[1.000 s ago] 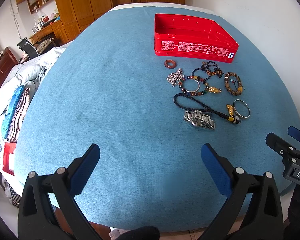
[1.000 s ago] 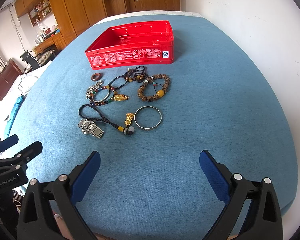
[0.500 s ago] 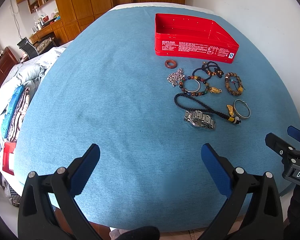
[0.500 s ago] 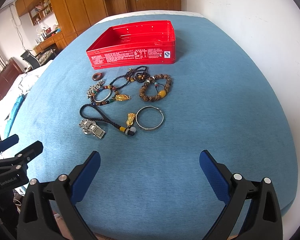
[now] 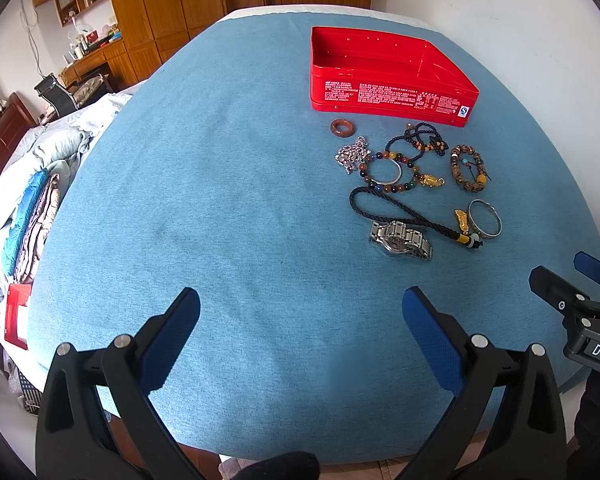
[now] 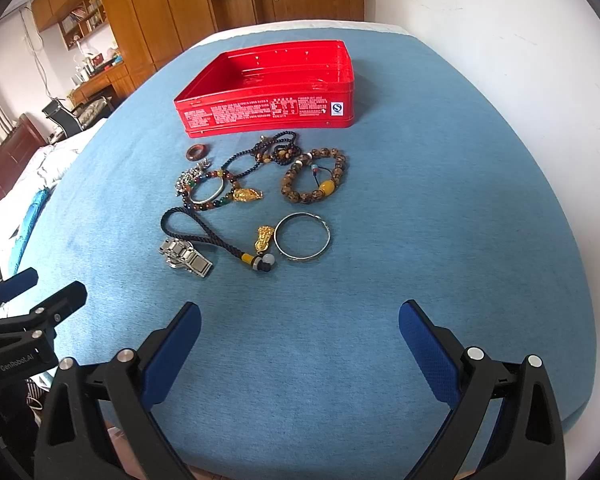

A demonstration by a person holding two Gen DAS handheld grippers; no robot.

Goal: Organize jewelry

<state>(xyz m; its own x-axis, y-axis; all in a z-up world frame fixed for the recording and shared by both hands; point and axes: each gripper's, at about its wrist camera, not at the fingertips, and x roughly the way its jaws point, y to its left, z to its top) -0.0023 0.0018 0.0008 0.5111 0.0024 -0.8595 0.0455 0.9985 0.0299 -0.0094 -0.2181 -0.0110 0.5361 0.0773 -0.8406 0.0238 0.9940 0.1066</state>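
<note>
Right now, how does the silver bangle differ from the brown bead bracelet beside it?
The silver bangle is one thin, smooth metal ring; the brown bead bracelet is a string of round mottled beads with one yellow bead. The silver bangle lies nearer the grippers; the brown bead bracelet lies closer to the red tin. Both lie flat on the blue cloth, outside the tin.

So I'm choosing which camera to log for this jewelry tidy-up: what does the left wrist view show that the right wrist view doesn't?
Only the left wrist view shows the small red box beside the piled bedding, and the right gripper from the side. Only the right wrist view shows the left gripper from the side. Both show the open red metal tin, the plain silver bangle, the steel link watch, the brown wooden bead bracelet and the blue cloth surface; each gripper's jaws stand wide open and hold nothing.
</note>
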